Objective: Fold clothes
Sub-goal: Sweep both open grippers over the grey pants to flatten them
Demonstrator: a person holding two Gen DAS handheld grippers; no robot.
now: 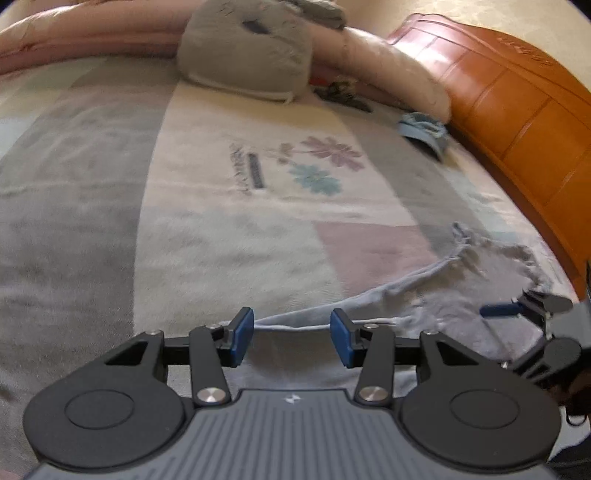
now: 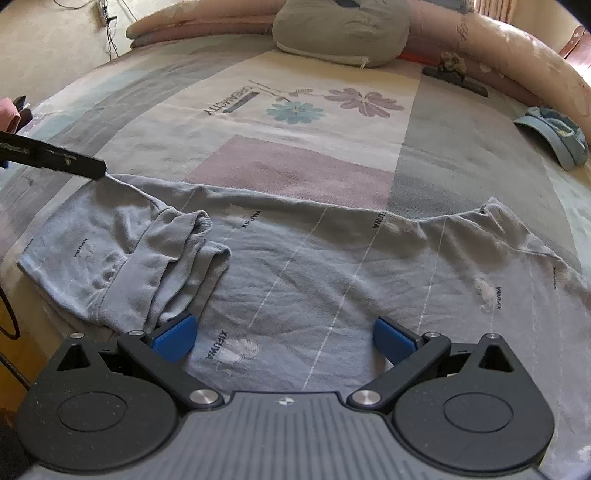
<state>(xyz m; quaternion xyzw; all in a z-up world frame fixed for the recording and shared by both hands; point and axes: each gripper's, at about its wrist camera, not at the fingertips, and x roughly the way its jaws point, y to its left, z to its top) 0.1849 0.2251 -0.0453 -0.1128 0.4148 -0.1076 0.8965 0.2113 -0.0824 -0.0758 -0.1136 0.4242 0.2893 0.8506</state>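
Lettering "XIFUWA" repeats on one pale blue garment (image 2: 314, 266) beneath our right gripper (image 2: 284, 338), fingers wide apart; "DREAMCITY" marks the bedspread (image 2: 295, 155) beyond. Our left gripper (image 1: 291, 338) stands apart, garment edge between its fingers, unpinched.

A patchwork bedspread (image 2: 295, 162) with printed flowers covers the bed. A grey pillow (image 2: 343, 33) lies at its far edge, a pink rolled quilt (image 2: 517, 55) along the far right edge, and a blue cap (image 2: 554, 136) near it. An orange wooden headboard (image 1: 517, 110) borders the right side.
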